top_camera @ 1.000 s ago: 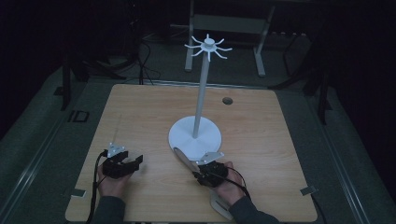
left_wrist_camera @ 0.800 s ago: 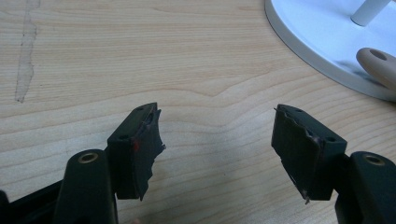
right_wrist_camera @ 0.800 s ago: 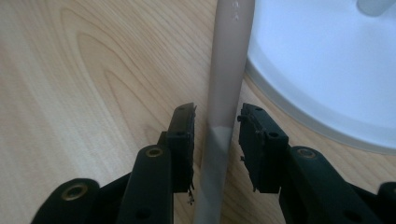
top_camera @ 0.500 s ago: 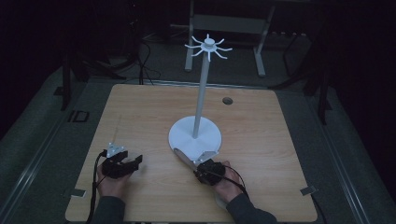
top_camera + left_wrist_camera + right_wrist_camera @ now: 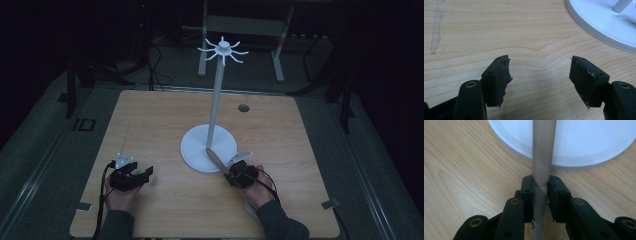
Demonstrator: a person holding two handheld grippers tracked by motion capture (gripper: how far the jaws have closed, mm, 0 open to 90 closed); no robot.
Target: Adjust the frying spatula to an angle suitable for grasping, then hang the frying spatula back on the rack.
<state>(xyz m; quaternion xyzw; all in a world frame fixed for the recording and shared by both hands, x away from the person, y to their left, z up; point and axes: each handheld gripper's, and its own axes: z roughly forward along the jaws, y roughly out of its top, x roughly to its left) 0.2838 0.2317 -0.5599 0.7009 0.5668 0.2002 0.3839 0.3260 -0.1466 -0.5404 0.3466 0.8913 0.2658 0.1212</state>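
Observation:
A white stand [image 5: 216, 100] with a ring of hooks at its top rises from a round base [image 5: 194, 145] mid-table. My right gripper [image 5: 231, 171] sits low at the base's front edge, shut on a long flat grey-tan strip [image 5: 215, 157] whose tip lies over the base rim. In the right gripper view the strip [image 5: 543, 150] runs up from the pinching jaws of my right gripper [image 5: 540, 187] across the white base [image 5: 586, 142]. My left gripper [image 5: 144, 173] rests at the front left and is open. Between the left gripper's [image 5: 540, 75] jaws there is only bare wood, and the base [image 5: 604, 22] is at the upper right.
A small round hole [image 5: 243, 107] sits in the tabletop behind the stand. A pale streak [image 5: 124, 137] marks the wood left of centre. Dark floor, cables and a metal frame [image 5: 240, 25] lie beyond the far edge.
My right gripper has carried the strip to the right and away from me, bringing its tip onto the base rim. The left gripper has stayed put.

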